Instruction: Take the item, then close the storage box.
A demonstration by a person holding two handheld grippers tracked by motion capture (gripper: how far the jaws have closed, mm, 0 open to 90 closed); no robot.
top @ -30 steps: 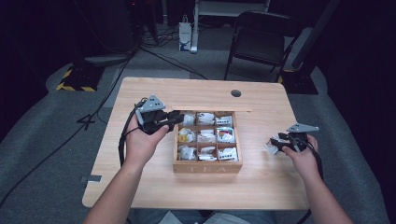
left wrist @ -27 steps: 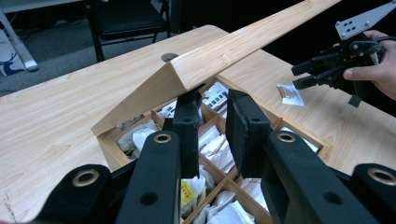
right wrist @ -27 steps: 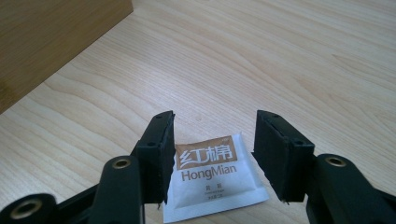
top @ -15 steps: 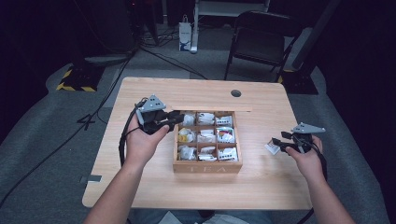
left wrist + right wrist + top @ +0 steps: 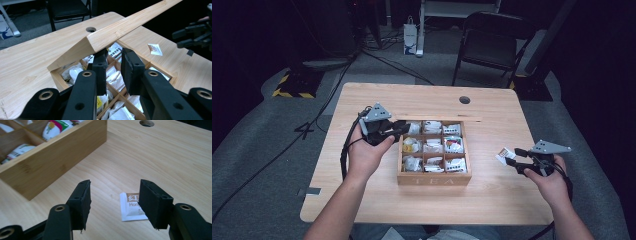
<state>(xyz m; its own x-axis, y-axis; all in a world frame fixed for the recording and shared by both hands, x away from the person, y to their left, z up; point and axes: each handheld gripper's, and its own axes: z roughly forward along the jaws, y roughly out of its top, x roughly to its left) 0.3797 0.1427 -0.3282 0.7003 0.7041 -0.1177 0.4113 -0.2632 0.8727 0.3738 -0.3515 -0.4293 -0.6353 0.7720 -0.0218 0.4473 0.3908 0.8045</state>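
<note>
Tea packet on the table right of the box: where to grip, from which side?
The tea packet lies flat on the table, so probably come straight down with the open right gripper and pinch across two opposite edges; its flat face offers nothing to clamp from the side.

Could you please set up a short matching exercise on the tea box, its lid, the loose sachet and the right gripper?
1. tea box
2. lid
3. sachet
4. right gripper

a. lying flat on the table
b. jaws apart, holding nothing
c. propped open, its edge at the left gripper
d. compartments full of packets

Pairs: 1-d, 2-c, 3-a, 4-b
</note>
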